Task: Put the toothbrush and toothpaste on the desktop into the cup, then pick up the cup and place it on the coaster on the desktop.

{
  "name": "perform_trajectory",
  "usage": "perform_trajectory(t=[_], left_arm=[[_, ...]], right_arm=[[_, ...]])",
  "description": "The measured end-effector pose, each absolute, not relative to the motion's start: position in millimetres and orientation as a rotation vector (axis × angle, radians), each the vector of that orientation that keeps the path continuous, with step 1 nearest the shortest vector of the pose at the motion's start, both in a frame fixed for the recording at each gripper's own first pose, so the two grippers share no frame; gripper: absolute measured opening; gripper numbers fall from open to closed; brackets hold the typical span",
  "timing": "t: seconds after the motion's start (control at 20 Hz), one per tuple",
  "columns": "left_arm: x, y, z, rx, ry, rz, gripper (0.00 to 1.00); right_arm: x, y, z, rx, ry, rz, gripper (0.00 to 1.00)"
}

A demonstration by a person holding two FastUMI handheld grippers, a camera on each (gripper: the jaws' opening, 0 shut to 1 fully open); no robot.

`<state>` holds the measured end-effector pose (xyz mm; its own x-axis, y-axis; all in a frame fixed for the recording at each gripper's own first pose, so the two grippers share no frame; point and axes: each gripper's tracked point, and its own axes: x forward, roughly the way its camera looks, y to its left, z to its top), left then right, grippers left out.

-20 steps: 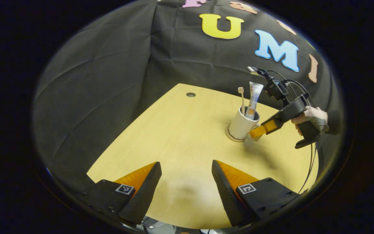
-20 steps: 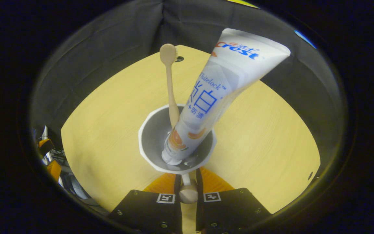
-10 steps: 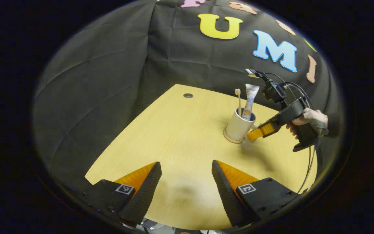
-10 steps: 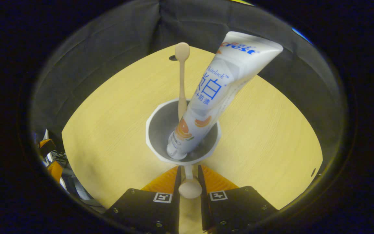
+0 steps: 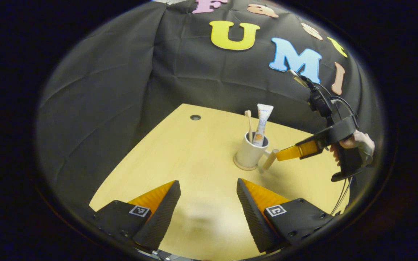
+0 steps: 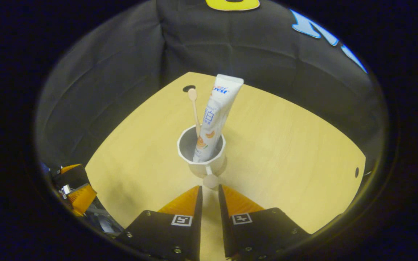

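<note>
Toothbrush (image 6: pixel 194 108), toothpaste (image 6: pixel 214 116) in cup (image 6: pixel 201 150) on coaster (image 5: pixel 244 167)

2 opposed low views, shared cup (image 5: pixel 248 153) (image 6: pixel 201 149)

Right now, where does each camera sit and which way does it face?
Left gripper view: rides the left tool, low over the near desk, facing the booth wall; its own spread fingers show, plus the right tool and a hand.
Right gripper view: rides the right tool, just behind the cup's handle, looking down.
Shared: cup on coaster, toothbrush, toothpaste.
</note>
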<state>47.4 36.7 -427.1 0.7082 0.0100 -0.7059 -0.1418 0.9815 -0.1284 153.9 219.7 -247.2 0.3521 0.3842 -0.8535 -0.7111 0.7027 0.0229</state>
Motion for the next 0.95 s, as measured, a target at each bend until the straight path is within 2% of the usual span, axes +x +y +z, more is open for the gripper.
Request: perform_trajectory(t=[0.2,0.55,0.8,0.85,0.9,0.95], left_arm=[[81,23,-388,-0.148,0.685,0.037,1.00],[123,-5,-302,-0.128,0.497,-0.023,0.99],[137,-37,-247,-0.146,0.384,-0.080,0.99],[139,-41,-238,-0.148,0.366,-0.090,0.99],[141,-47,-230,-0.146,0.350,-0.101,0.98],[142,-53,-223,-0.145,0.338,-0.113,0.98]], right_arm=[[151,203,-205,-0.308,0.842,0.677,0.25],[144,175,-97,-0.162,0.484,0.538,0.24],[124,160,-43,-0.095,0.326,0.503,0.23],[118,161,-32,-0.084,0.303,0.521,0.33],[111,159,-24,-0.084,0.288,0.520,0.49],[111,157,-20,-0.082,0.270,0.517,0.51]])
